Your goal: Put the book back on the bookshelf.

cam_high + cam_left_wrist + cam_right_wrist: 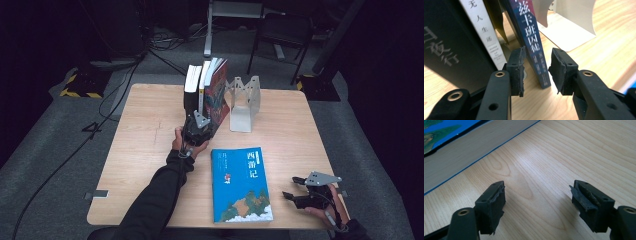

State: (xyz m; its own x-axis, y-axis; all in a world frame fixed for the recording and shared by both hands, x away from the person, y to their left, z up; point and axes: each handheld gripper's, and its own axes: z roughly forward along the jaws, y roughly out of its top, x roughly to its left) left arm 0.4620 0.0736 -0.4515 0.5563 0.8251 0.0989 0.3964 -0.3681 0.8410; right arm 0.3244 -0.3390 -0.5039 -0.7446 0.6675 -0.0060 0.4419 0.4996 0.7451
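We see the left forearm reaching forward across the counter [150, 130], its hand wrapped around the left tongs [198, 123], which point level at the foot of a row of upright books [205, 87]. In the left gripper view the jaws of those tongs [536, 71] stand apart on either side of the dark blue book [530, 37] — the rightmost of the row, leaning — and a gap shows between each pad and its spine, so nothing is gripped. Beside it stand a white-spined book [482, 30] and a black book [446, 47].

The right hand rests near the counter's near right corner, holding the right tongs [300, 192] low and open — empty, over bare wood [536, 192].

A metal bookend [242, 102] stands just right of the row, apart from it. A blue paperback [241, 184] lies flat between the two hands.
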